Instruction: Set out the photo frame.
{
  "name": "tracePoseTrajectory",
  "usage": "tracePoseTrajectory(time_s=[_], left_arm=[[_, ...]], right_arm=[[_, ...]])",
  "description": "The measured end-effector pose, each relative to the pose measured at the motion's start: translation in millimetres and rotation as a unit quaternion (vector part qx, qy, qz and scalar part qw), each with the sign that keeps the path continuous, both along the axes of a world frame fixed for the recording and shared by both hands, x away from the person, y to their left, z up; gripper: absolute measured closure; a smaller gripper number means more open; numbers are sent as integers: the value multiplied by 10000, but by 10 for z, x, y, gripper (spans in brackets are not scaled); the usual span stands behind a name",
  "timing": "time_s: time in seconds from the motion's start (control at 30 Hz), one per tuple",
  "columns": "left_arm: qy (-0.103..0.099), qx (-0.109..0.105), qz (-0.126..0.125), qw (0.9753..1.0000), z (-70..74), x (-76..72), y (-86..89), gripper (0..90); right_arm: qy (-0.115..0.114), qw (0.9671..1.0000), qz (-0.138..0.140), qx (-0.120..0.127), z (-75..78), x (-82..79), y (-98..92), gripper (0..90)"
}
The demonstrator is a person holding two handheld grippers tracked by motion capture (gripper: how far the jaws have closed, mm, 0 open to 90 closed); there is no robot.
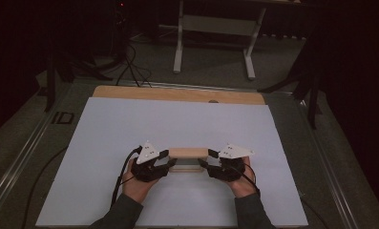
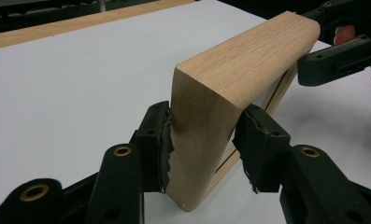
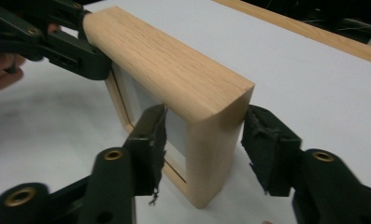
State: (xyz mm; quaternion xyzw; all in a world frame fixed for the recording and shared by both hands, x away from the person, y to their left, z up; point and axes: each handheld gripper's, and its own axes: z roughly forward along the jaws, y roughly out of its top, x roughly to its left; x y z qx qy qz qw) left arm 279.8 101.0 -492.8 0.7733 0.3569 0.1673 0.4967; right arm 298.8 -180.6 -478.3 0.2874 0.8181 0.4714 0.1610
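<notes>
I see the white sheet (image 1: 177, 129) covering the table, and near its front edge the wooden frame (image 1: 188, 152) stands upright on it, between my two tools. I judge the grasp is done: the left gripper (image 1: 164, 163) is clamped on the frame's left end and the right gripper (image 1: 207, 163) on its right end. What is left, I think, is to lift or lay it down. The high view gives the position on the table, but not the contact. The left gripper view shows the toothed pads (image 2: 164, 140) pressing the end post. The right gripper view shows the pale panel (image 3: 139, 95) inside the frame.
</notes>
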Motion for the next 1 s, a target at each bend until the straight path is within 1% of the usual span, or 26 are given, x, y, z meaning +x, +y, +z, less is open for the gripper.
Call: tracePoseTrajectory(time_s=[0.13, 0.27, 0.4, 0.73, 1.0], left_arm=[[-17, 25, -53, 10000, 1, 3, 9, 565], [-32, 11, -46, 10000, -4, 10, 11, 568], [-39, 23, -55, 10000, -4, 15, 14, 572], [-76, 91, -125, 9999, 6, 24, 22, 581], [-98, 111, -138, 9998, 20, 26, 24, 585]], right_arm=[[-16, 10000, 7, -46, -9, 8, -10, 537], [-8, 9999, 33, -135, -35, 19, 5, 518], [-23, 9999, 13, -97, -39, 39, 20, 534], [-100, 9998, 73, -132, -15, 42, 3, 552], [-129, 9996, 116, -214, 4, 42, -4, 560]])
